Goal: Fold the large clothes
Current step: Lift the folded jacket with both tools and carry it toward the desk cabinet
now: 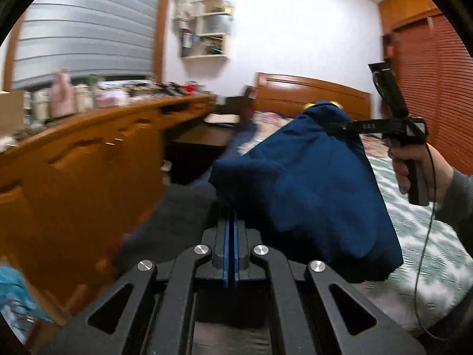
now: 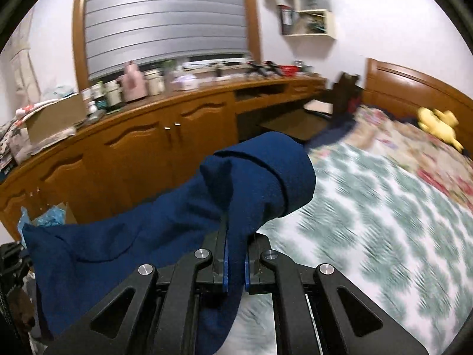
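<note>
cloth's up in the air: blue garment [image 1: 310, 183] hangs over the bed's [image 1: 428, 236] left edge, near the wooden cabinets [image 1: 88, 162]. ur left gripper [image 1: 231, 210] is clenched on one edge, right gripper [image 2: 226, 222] clamped on another. keep both level & apart so it's taut, then lay it flat mid-bed.

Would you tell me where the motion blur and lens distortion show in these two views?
Left wrist view: wooden cabinets smeared, left gripper sharp. Right wrist view: bedspread streaked, blue garment and right gripper crisp. Both views: fisheye bends the window blind, corners dark.
</note>
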Motion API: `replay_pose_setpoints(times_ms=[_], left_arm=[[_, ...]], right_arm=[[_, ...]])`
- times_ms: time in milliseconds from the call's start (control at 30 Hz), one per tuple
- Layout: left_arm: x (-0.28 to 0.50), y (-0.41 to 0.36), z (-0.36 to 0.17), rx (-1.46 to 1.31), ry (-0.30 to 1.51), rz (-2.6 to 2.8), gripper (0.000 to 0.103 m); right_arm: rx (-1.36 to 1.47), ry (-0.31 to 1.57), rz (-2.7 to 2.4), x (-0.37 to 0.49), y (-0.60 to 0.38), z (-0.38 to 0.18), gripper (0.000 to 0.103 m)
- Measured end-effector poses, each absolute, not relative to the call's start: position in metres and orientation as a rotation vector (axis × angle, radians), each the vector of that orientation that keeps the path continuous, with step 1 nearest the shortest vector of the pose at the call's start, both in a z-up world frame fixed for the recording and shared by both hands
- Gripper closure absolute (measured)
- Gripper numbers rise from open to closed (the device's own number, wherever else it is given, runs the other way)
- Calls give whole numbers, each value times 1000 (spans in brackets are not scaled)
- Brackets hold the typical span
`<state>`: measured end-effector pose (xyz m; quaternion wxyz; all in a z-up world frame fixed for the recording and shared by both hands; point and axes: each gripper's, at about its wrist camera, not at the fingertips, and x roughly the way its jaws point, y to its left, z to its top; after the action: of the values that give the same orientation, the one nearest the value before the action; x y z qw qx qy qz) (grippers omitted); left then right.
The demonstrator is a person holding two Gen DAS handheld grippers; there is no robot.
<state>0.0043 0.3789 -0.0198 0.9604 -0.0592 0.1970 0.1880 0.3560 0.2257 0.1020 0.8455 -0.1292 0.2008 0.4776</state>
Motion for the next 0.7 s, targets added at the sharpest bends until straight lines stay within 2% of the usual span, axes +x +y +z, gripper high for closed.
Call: replay_pose_setpoints(times_ms=[167,400,500,600,633,667,700], left_arm=[[-5,443,-28,-141,423,512,101],[1,474,-70,-188,521,577,100],[-7,481,-69,-220,509,584,100],[-11,477,-62,-210,512,593,100],[-12,474,-59,-199,509,597,98],[-14,472,-57,-194,506,596,88],[-15,469,-54,-187,500,592,79]], right_arm=[[-296,459,1055,357,312,88,96],[-403,631,994,381,360,22,94],[-423,655,963,388,374,19,86],[-454,655,939,392,369,18,74],[-455,640,941,381,364,23,67],[-454,624,947,377,361,26,59],[-452,615,954,373,357,28,55]])
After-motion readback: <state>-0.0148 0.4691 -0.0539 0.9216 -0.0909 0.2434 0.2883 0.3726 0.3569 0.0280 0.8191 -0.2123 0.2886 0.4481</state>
